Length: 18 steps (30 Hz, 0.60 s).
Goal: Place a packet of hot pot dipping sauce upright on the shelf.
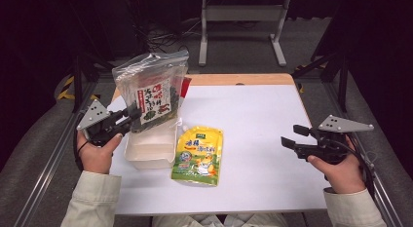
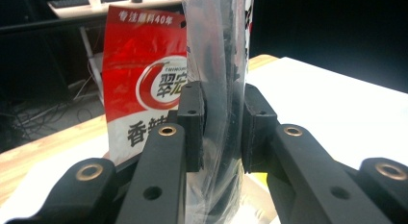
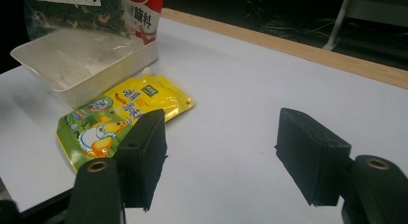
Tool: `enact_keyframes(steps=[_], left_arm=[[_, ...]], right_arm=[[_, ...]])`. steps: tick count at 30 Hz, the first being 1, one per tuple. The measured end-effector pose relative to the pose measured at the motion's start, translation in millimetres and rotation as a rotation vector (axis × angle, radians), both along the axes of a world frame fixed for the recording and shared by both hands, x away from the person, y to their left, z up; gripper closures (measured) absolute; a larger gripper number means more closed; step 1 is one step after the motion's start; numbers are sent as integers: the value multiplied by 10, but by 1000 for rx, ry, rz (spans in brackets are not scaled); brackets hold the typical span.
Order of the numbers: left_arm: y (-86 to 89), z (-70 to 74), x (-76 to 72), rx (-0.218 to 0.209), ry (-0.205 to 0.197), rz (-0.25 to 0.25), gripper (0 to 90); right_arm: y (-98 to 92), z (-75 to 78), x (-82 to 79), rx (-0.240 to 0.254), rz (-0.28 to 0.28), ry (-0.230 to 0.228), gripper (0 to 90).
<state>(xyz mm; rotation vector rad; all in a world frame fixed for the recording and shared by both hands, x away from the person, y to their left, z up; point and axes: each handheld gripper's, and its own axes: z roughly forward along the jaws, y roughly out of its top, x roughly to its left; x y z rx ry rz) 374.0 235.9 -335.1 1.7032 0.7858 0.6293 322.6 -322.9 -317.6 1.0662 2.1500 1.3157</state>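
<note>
My left gripper (image 1: 132,113) is shut on the lower edge of a clear bag of dark dried seaweed (image 1: 153,90) and holds it upright over a white plastic tray (image 1: 146,156). In the left gripper view the pads (image 2: 192,120) press the bag (image 2: 216,51) from both sides of my left gripper (image 2: 223,120). A yellow sauce pouch (image 1: 198,150) lies flat just right of the tray. My right gripper (image 1: 291,138) hovers open over the table's right side, with nothing between its jaws (image 3: 221,156). From there the pouch (image 3: 120,118), the tray (image 3: 82,65) and the bag (image 3: 72,12) lie to the left.
A red and white pouch (image 2: 144,80) stands behind the seaweed bag, at the tray's far end (image 3: 144,12). The white table top (image 1: 253,120) has a wooden strip along its far edge. A metal stand (image 1: 241,22) is on the floor beyond.
</note>
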Motion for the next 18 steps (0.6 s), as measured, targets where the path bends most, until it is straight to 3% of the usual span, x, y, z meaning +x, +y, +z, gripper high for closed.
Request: enact_keyframes(steps=[18], left_arm=[[26,-199,127,-3,6,45,745]], right_arm=[[15,-20,7,-9,7,9,343]])
